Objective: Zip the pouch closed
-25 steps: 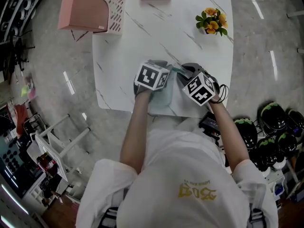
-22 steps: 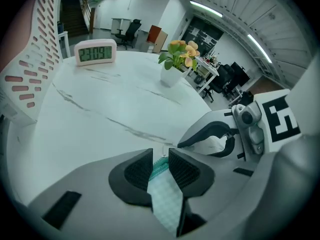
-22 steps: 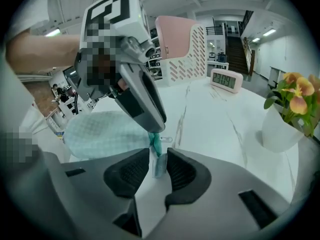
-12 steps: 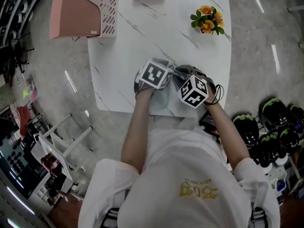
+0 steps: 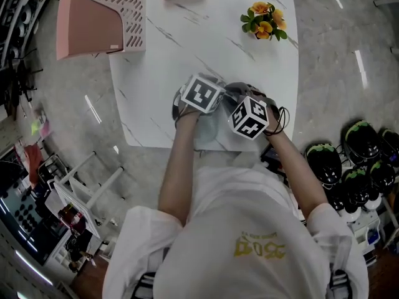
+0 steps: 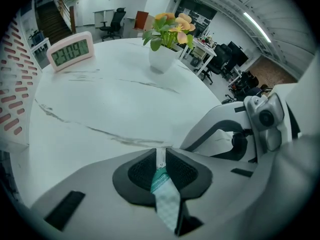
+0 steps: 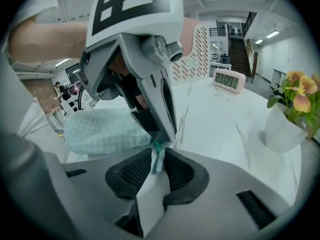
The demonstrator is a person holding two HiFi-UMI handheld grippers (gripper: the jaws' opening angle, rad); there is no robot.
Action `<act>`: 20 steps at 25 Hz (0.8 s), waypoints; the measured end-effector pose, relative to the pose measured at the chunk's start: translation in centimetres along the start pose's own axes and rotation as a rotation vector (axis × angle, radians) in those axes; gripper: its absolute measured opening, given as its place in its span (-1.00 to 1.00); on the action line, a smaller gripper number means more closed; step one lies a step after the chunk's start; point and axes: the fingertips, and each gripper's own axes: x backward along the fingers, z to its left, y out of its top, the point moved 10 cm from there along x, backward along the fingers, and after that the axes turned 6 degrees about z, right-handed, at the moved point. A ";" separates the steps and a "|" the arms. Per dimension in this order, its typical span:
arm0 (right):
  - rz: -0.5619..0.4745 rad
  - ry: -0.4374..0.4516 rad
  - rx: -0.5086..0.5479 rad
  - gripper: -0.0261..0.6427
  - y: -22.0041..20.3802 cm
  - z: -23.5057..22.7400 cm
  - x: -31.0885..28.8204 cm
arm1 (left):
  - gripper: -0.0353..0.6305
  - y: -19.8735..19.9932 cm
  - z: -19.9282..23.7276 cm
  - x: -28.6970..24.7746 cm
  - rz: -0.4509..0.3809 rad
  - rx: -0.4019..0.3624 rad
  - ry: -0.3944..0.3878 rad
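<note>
The checked green pouch lies at the near edge of the white worktop, well apart from the flower pot and on the person's side of it. The left tool is closing, its pads nearly together and pinching a strip at the pouch's end. The right tool, just beside it on the flower pot's side, is closing too, with the pouch's teal tab filling the narrow gap between its pads.
</note>
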 end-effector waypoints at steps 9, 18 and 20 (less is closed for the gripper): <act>-0.003 -0.035 0.010 -0.78 -0.2 0.2 0.2 | -0.82 -0.2 0.0 -0.2 -0.007 0.025 -0.010; 0.007 -0.071 0.042 -0.83 0.2 0.9 0.5 | -0.83 -0.8 0.7 0.3 -0.059 0.074 -0.050; 0.004 -0.082 0.049 -0.83 0.4 1.1 0.8 | -0.83 -1.0 0.6 0.6 -0.075 0.083 -0.060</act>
